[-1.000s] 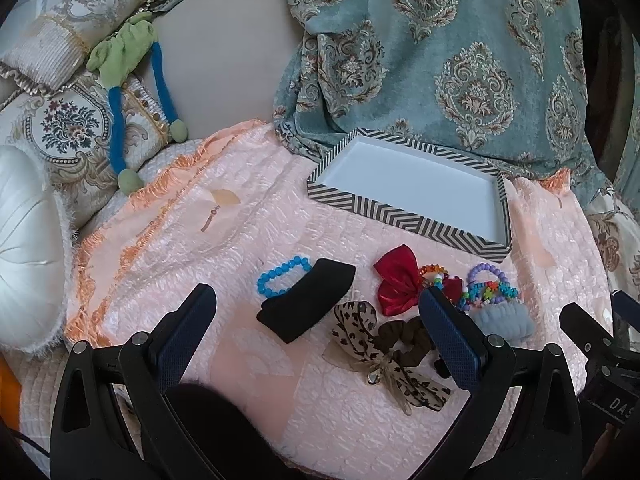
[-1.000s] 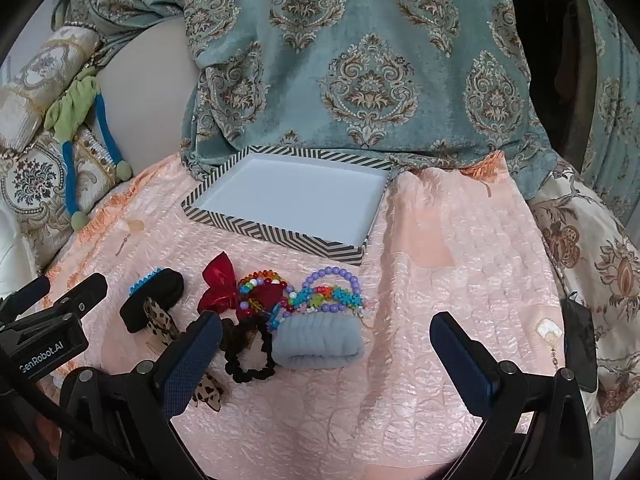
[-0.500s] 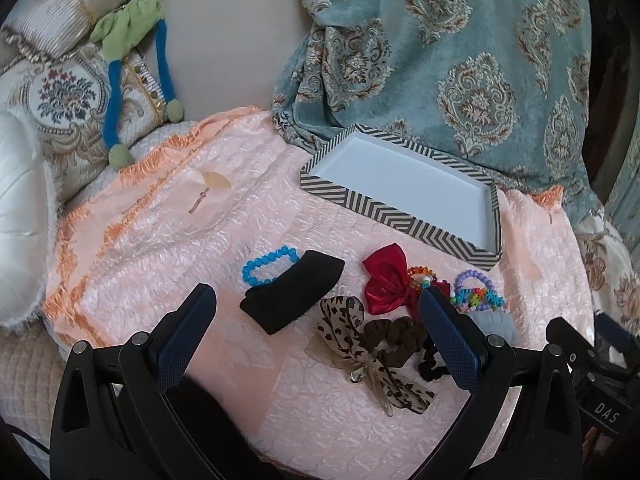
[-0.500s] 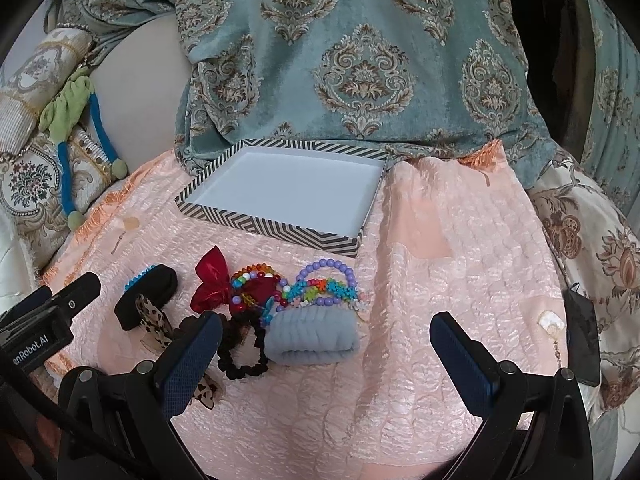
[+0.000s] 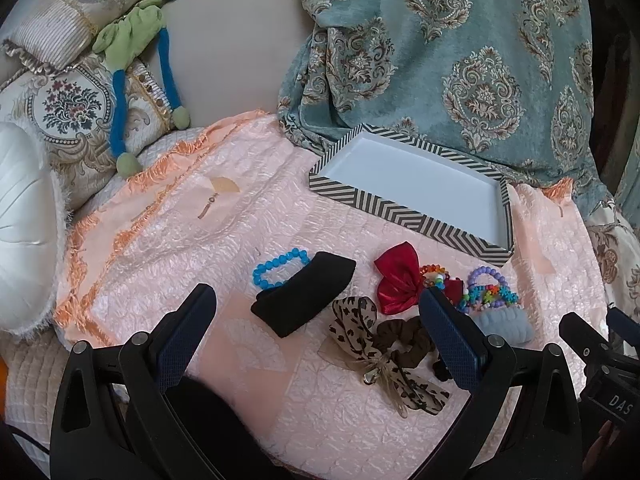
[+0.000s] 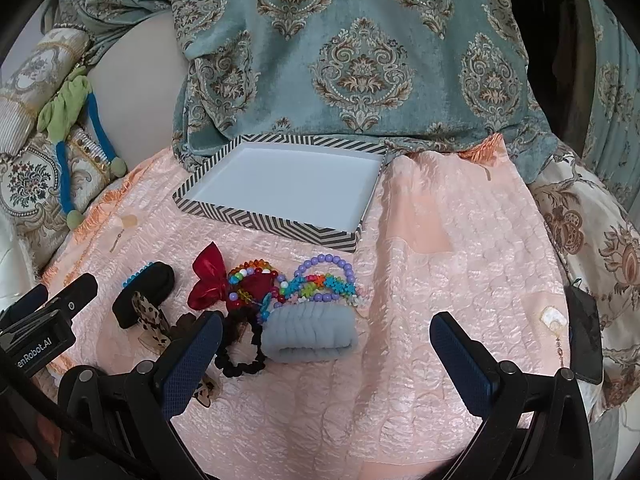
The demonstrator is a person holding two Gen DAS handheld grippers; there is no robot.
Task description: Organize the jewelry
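On the peach quilted cloth (image 6: pixel 460 248) that covers the worktop, nothing is sorted yet: the shallow white tray with a black-and-white chevron rim (image 6: pixel 276 228) lies empty behind the pile. Left to move are the blue bead bracelet (image 5: pixel 276 270) tucked against the black folded fabric band (image 5: pixel 306 300), the red satin bow (image 5: pixel 398 284), the multicoloured bead bracelets (image 6: pixel 324 282), the pale blue ribbed band (image 6: pixel 312 338), the leopard-print ribbon bow (image 5: pixel 372 350), the brown scrunchie (image 5: pixel 404 344) and the black scrunchie (image 6: pixel 240 360). Both the left claw (image 5: pixel 316 340) and right claw (image 6: pixel 326 358) hang spread wide, gripping nothing, above the pile's near edge. The pieces overlap and touch, so lifting one may drag others. A green-and-blue plush toy (image 5: pixel 132 40) and patterned cushions (image 5: pixel 68 104) lie well apart, left.
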